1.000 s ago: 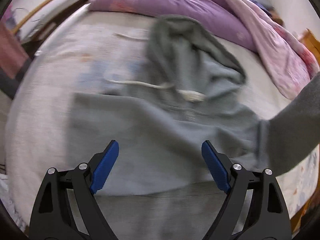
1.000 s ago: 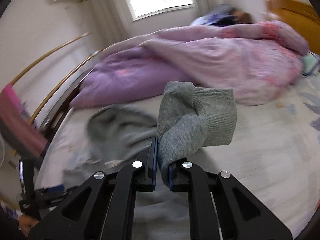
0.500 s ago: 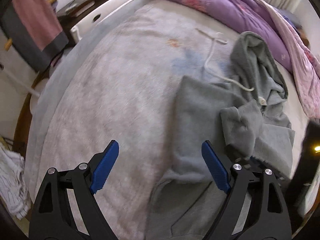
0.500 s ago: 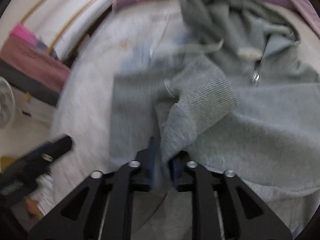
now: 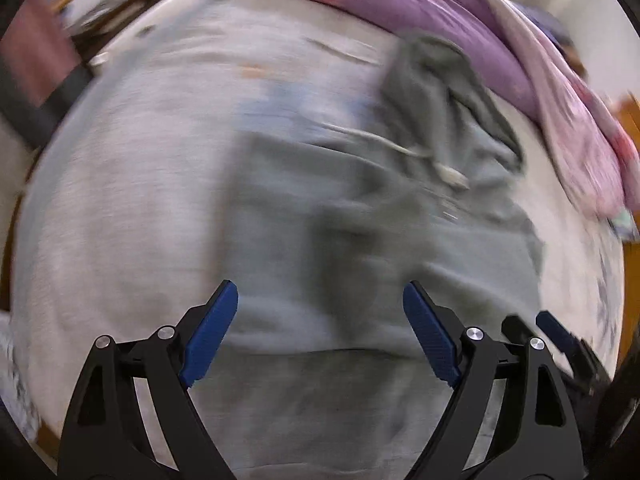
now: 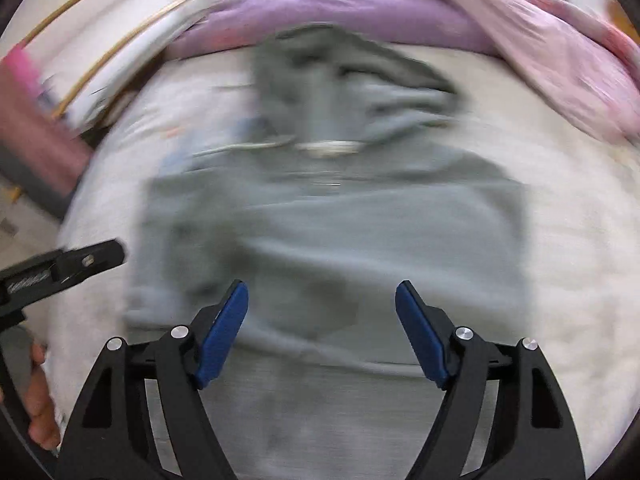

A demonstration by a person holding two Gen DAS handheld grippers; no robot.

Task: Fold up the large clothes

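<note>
The right gripper [image 6: 321,330], its jaws just opening, is hovering empty beside the wide-open, empty left gripper [image 5: 320,330] over the grey hooded sweatshirt [image 6: 332,232], which is lying on the pale grey bedsheet [image 5: 132,200] with sleeves apparently folded in; body folds are remaining. Beyond its hood, a purple quilt [image 6: 360,8] is crowding the space.
</note>
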